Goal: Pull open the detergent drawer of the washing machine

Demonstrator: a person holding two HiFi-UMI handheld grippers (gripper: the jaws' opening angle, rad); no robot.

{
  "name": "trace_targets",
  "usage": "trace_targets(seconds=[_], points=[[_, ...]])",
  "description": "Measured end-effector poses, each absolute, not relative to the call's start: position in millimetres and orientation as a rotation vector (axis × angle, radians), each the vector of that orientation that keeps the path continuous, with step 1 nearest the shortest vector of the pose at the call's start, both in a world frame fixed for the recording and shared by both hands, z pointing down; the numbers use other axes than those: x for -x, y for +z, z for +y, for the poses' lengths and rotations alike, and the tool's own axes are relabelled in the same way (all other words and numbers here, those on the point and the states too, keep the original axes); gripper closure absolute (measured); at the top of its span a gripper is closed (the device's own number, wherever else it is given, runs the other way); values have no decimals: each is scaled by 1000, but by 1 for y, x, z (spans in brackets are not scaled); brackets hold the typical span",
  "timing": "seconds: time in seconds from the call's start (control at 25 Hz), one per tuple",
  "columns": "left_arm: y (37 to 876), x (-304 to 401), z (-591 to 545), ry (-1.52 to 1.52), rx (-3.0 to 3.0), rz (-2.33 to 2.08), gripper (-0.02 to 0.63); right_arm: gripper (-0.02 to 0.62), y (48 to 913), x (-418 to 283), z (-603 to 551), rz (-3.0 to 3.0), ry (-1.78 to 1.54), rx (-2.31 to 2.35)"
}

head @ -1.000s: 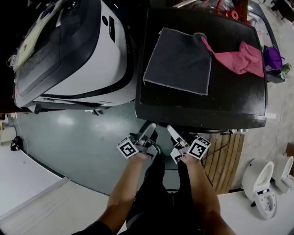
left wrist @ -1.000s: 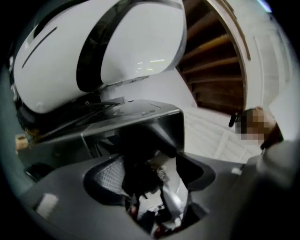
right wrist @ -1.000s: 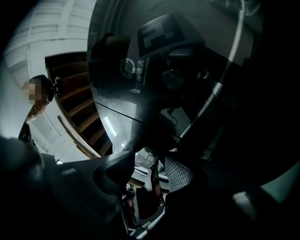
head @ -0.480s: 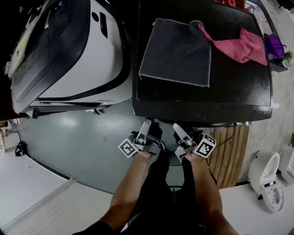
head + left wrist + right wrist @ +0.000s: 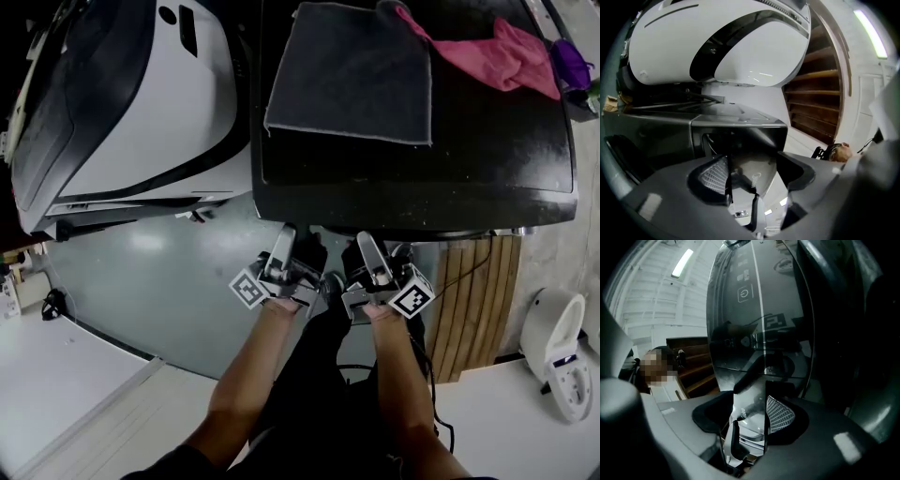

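The black washing machine (image 5: 487, 159) fills the top of the head view; its front and detergent drawer are hidden below its front edge. My left gripper (image 5: 284, 234) and right gripper (image 5: 364, 242) point at that front edge, side by side. In the left gripper view the left gripper (image 5: 752, 168) faces the machine's dark corner (image 5: 736, 119), where a dark recess (image 5: 710, 140) shows in the front panel. Its jaws have just been closing and still stand apart, gripping nothing. The right gripper (image 5: 750, 411) faces a glossy panel with a power symbol (image 5: 745, 293). Its jaws have been opening and hold nothing.
A grey towel (image 5: 352, 70) and a pink cloth (image 5: 502, 56) lie on the black machine's top. A white machine (image 5: 141, 103) stands close at its left. Wooden slats (image 5: 473, 300) are at the right, a grey-green floor (image 5: 159, 281) below.
Both machines have slid upward in the head view. Both grippers have kept together and now sit right at the black machine's front edge, turned more straight toward it.
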State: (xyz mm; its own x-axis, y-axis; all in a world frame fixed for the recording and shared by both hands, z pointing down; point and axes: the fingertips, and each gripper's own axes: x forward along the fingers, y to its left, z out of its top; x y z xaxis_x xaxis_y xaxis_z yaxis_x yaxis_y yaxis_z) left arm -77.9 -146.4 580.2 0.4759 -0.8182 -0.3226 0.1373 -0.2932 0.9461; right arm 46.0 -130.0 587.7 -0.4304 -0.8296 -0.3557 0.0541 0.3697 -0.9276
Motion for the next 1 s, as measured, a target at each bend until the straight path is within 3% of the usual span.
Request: trace_targets(seconds=[0.08, 0.2, 0.36, 0.44, 0.52, 0.6, 1.0], points=[[582, 78, -144, -1042, -1610, -601, 249, 387, 592, -45, -128, 1755, -1208, 718], [581, 77, -142, -1022, -1631, -597, 253, 449, 596, -43, -124, 1883, -1225, 769], [581, 78, -141, -1019, -1641, -584, 253, 453, 595, -42, -124, 1891, -1239, 798], [583, 78, -144, -1006, -1645, -585, 256, 430, 589, -43, -127, 1820, -1228, 772], [582, 77, -144, -997, -1641, -586, 253, 352, 584, -49, -127, 1715, -1206, 732], [580, 77, -143, -1012, -1620, -576, 253, 325, 580, -55, -125, 1609, -1169, 674], [578, 75, -146, -1003, -1630, -576, 239, 339, 581, -51, -131, 1611, -1132, 767]])
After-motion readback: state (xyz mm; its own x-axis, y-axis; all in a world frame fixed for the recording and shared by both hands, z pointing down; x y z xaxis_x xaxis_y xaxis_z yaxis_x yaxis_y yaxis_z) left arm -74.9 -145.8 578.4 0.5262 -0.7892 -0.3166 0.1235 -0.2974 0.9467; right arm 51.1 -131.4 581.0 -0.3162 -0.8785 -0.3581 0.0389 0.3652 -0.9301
